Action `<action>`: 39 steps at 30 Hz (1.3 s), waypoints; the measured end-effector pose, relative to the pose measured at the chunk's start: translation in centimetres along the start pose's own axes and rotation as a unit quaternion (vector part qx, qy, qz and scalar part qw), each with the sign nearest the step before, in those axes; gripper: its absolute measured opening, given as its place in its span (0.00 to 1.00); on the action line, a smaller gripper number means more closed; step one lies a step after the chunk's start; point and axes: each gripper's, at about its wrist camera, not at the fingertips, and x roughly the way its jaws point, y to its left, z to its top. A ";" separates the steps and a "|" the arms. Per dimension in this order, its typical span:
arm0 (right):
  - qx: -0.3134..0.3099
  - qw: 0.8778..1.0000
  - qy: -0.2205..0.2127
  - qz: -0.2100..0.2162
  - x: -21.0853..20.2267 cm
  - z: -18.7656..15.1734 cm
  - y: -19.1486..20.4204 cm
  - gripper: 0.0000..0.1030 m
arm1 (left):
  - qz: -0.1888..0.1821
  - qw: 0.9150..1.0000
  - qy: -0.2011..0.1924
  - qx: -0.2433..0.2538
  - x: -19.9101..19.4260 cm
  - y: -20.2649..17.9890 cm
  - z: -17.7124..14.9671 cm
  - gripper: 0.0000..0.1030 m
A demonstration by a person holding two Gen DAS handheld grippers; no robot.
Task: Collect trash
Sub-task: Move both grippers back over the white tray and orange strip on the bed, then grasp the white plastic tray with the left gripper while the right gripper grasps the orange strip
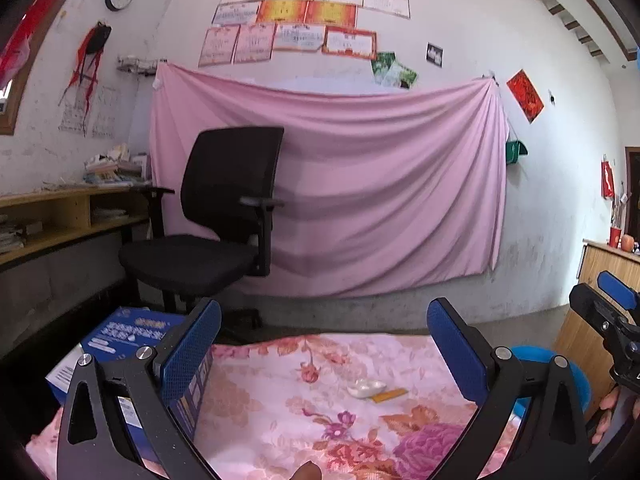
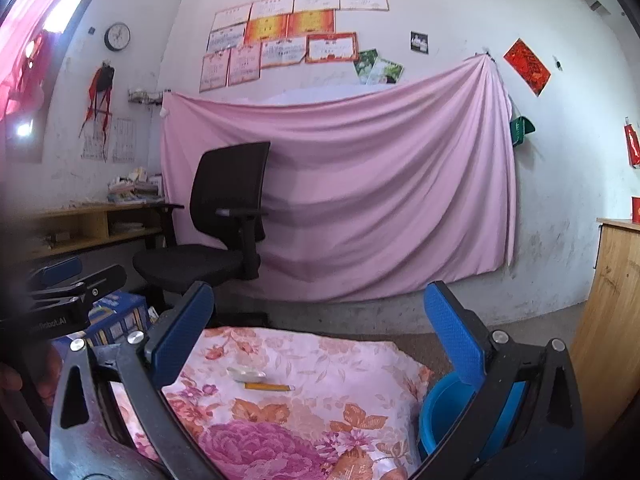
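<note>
A crumpled clear plastic wrapper point(image 1: 366, 388) point(image 2: 245, 373) and a flat yellow packet point(image 1: 389, 395) point(image 2: 266, 387) lie side by side on a floral cloth point(image 1: 280, 412) point(image 2: 304, 408). My left gripper point(image 1: 322, 342) is open above the cloth, with nothing between its blue pads; the trash lies ahead of it, slightly right. My right gripper point(image 2: 318, 326) is also open and empty, and the trash lies ahead, left of centre. A blue bin point(image 2: 444, 408) point(image 1: 576, 376) stands at the cloth's right edge, partly hidden by a finger.
A blue printed box point(image 1: 132, 330) point(image 2: 116, 316) sits at the cloth's left edge. Beyond stand a black office chair point(image 1: 216, 216), a wooden shelf point(image 1: 60, 216) on the left and a wooden cabinet point(image 2: 616, 312) on the right. A pink sheet point(image 1: 340, 184) hangs on the wall.
</note>
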 end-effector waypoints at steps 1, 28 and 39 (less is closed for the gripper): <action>-0.001 1.000 0.004 0.000 0.3 -0.2 0.0 1.00 | 0.000 1.000 0.009 0.002 0.7 0.0 -0.3 0.98; 0.010 0.976 0.217 -0.005 14.7 -7.5 -3.2 1.00 | -0.101 0.953 0.284 0.017 18.6 -0.2 -8.1 0.94; 0.037 0.967 0.250 -0.011 15.8 -8.2 -4.3 1.00 | -0.164 0.911 0.378 0.017 23.9 -2.0 -10.8 0.51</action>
